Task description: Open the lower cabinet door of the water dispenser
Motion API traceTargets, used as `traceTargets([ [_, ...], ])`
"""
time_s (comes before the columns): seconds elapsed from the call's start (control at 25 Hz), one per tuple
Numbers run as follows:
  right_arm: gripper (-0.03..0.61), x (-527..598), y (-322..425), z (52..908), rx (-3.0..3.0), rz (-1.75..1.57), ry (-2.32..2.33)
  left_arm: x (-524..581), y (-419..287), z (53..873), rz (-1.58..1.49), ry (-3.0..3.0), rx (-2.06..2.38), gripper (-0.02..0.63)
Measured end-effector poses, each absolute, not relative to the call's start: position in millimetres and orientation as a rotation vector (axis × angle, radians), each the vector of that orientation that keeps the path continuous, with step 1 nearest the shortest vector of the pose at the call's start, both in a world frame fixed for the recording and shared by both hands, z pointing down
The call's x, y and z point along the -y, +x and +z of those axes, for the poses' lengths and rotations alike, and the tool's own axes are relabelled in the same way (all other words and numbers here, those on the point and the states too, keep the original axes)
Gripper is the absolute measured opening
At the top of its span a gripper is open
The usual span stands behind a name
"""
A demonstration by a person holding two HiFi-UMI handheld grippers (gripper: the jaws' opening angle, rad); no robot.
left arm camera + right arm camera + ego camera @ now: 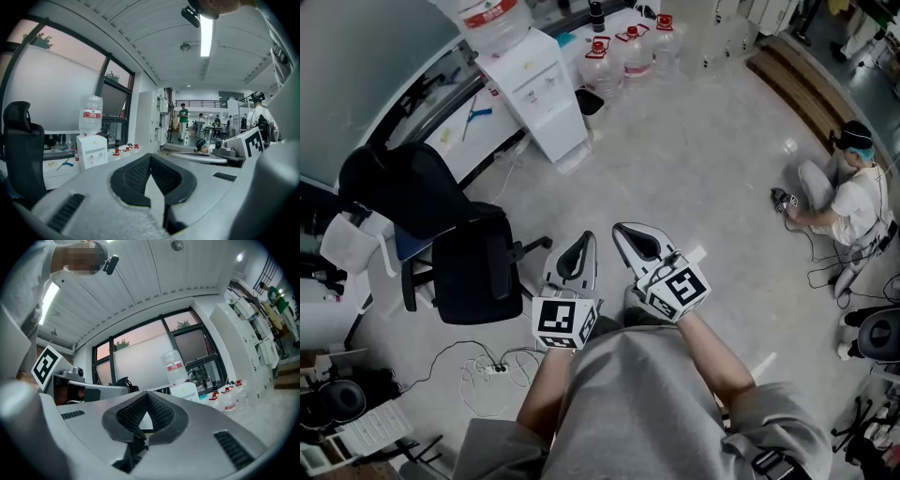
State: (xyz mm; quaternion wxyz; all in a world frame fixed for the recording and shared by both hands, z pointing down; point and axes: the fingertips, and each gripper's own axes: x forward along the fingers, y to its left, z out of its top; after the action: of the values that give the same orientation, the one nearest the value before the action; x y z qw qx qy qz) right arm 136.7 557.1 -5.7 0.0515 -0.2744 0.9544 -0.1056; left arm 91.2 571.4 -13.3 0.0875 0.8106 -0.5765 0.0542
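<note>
Both grippers are held level and side by side. My left gripper is pressed together with nothing between its pads, and my right gripper is likewise closed and empty. The water dispenser, with a bottle on top, stands well ahead and to the left of both, against the window desk. I cannot tell the state of its lower door at this range. A black office chair stands just left of the left gripper, beside the line to the dispenser. Spare water bottles sit on the floor beyond the dispenser. A person sits on the floor, well off to the right.
</note>
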Motion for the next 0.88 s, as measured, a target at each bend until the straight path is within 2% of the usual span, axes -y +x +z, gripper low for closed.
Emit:
traceTargets([
  [0.44, 0.011, -502, 145, 15, -2.893, -0.412, -0.786, -518, 101, 7, 0.237, 2.373, 1.729, 0.009],
  [0.88, 0.011, -429, 115, 38, -2.907, -0.466, -0.829, -442, 68, 32, 0.242, 2.352, 1.678, 0.009],
])
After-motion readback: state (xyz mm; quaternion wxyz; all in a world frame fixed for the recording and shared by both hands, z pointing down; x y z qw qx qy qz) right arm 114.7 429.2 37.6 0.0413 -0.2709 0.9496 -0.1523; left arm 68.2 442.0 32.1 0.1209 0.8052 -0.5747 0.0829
